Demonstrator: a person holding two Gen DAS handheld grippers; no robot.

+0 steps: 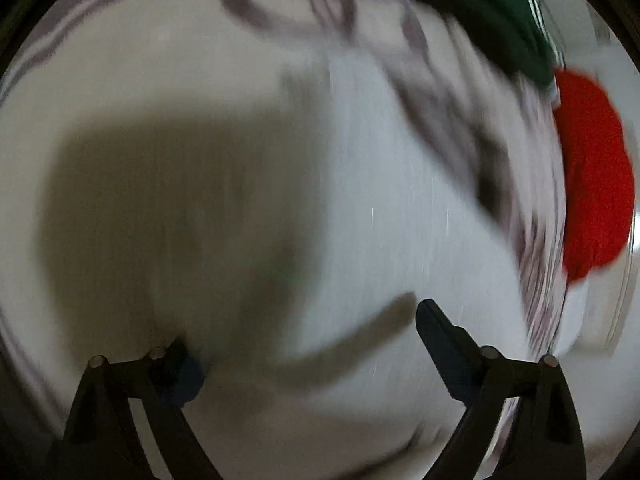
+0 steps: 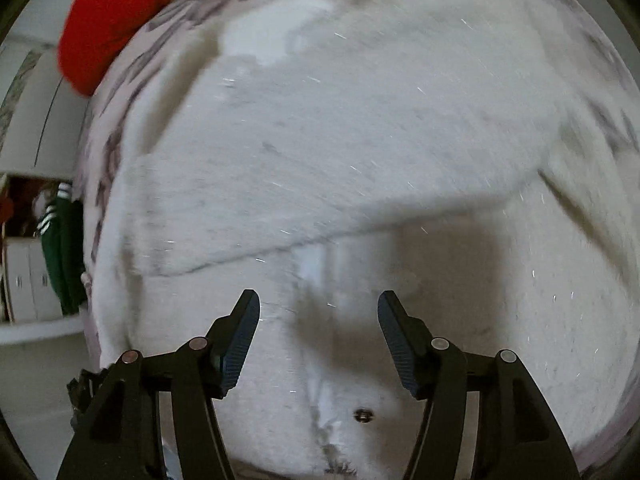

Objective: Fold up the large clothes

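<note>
A large white fuzzy garment (image 2: 340, 140) lies spread over a patterned bedspread (image 2: 132, 80), with a folded edge across the middle and a small metal snap (image 2: 363, 414) near the bottom. It also fills the blurred left wrist view (image 1: 380, 200). My right gripper (image 2: 319, 312) is open and empty just above the garment. My left gripper (image 1: 304, 340) is open wide and empty close over the white fabric; its left fingertip is blurred.
A red garment (image 1: 592, 176) lies at the bedspread's edge, also in the right wrist view (image 2: 108, 16). A green garment with white stripes (image 1: 500, 12) lies beyond; it hangs at the left in the right wrist view (image 2: 64, 248). White cabinets (image 2: 24, 280) stand at far left.
</note>
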